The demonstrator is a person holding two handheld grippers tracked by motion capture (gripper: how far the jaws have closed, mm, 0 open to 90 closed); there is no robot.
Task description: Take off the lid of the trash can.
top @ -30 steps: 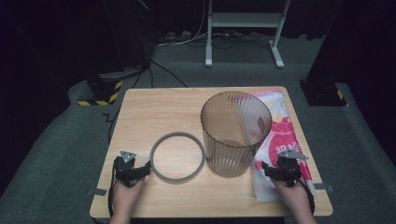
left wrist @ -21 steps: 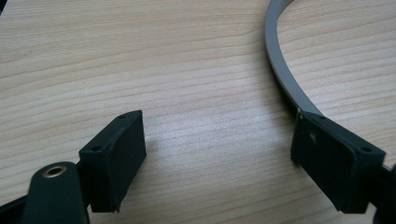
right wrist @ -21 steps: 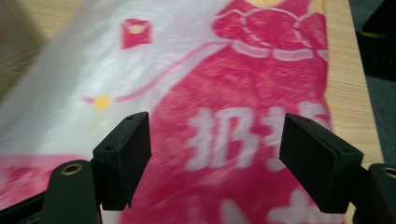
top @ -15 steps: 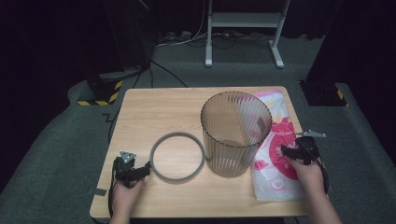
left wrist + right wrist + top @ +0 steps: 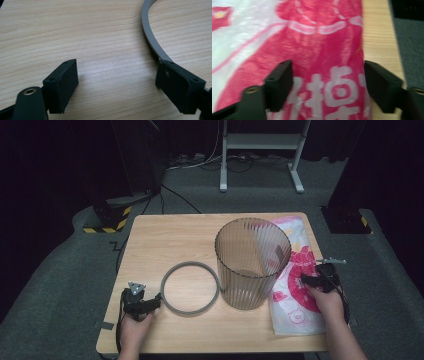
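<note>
A translucent ribbed bin (image 5: 252, 265) stands upright on the wooden table (image 5: 165, 240). A grey ring (image 5: 190, 287) lies flat to its left. A pink and white plastic bag (image 5: 295, 295) lies flat to the bin's right and partly behind it. My left gripper (image 5: 156, 301) rests at the ring's left edge. In the left gripper view it (image 5: 116, 72) is open over bare wood, and the ring (image 5: 150, 37) runs past its right jaw. My right gripper (image 5: 307, 281) hovers over the bag's right side. Its jaws (image 5: 328, 75) are open and have just been closing a little. The bag (image 5: 322, 47) lies beneath them, not pinched.
The table's right edge (image 5: 379, 37) lies just beyond the bag, with grey carpet (image 5: 380, 270) past it. A metal stand (image 5: 260, 142) and cables sit on the floor behind the table. Bare wood stretches across the table's far left.
The right hand has moved away from the table's front edge, farther along the bag's right side. The left hand and its gripper have stayed where they were.
</note>
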